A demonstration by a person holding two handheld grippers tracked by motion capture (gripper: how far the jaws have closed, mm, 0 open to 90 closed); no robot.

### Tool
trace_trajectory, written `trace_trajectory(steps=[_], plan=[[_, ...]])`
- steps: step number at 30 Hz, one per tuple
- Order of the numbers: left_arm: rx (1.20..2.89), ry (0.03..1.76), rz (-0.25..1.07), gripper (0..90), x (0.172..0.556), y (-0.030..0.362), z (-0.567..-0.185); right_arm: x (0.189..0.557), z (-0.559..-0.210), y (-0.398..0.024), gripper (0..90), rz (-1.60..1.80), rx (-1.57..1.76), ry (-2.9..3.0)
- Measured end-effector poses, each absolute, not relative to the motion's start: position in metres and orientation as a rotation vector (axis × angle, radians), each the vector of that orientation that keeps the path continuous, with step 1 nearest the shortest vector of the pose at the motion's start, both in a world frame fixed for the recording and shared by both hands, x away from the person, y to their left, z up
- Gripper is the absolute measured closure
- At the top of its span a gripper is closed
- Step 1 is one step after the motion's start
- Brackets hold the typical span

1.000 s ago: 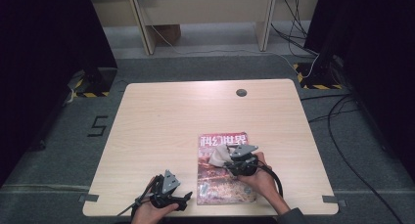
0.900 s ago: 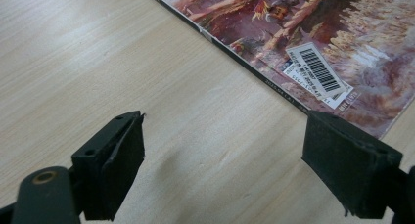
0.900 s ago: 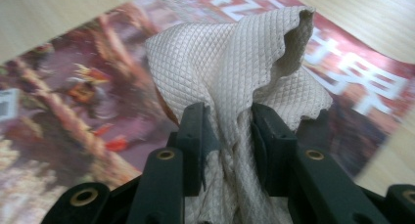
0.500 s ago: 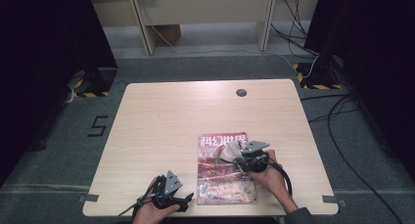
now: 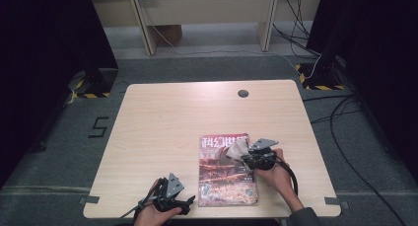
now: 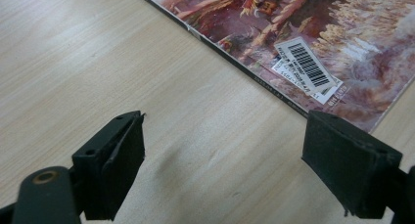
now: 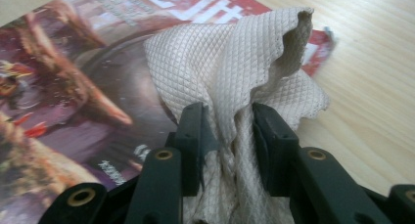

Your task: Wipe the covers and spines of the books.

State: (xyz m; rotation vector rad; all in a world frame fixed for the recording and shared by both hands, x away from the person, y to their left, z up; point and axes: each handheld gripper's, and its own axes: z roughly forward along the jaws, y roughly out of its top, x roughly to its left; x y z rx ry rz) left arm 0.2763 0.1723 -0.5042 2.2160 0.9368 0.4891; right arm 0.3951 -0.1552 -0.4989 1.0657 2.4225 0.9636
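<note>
While the bench (image 5: 162, 117) carries the magazine (image 5: 224, 179) at its near edge, the right gripper (image 5: 249, 156) pinches the cloth (image 7: 230, 62) on the cover: wiping is in hand. Next, sweep across. Left gripper (image 6: 225, 170) fingers stand spread, empty.

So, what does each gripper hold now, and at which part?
The right gripper pinches a bunched fold of the cream cloth, which lies on the magazine. The left gripper is open and holds nothing.

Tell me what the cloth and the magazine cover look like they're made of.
Cloth: soft woven fabric, probably microfibre or cotton, matte cream, with a diamond waffle texture and limp folds. Magazine: coated paper, slightly glossy, with printed art and a stuck-on barcode label.
</note>
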Motion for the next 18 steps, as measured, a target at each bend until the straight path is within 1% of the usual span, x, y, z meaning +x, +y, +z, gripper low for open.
trace_trajectory(steps=[11,13,18], plan=[[2.218,0.925,0.5,15.6,0.276,0.171,-0.5038,0.401,-0.4997,-0.1655,66.7,0.974,1.117,2.395],[2.22,0.927,0.499,15.6,0.2761,0.1714,-0.5037,0.3994,-0.4992,-0.1638,68.7,0.966,1.104,2.402],[2.217,0.933,0.507,15.6,0.2773,0.1737,-0.5028,0.3917,-0.4979,-0.1555,68.5,0.941,1.07,2.42]])
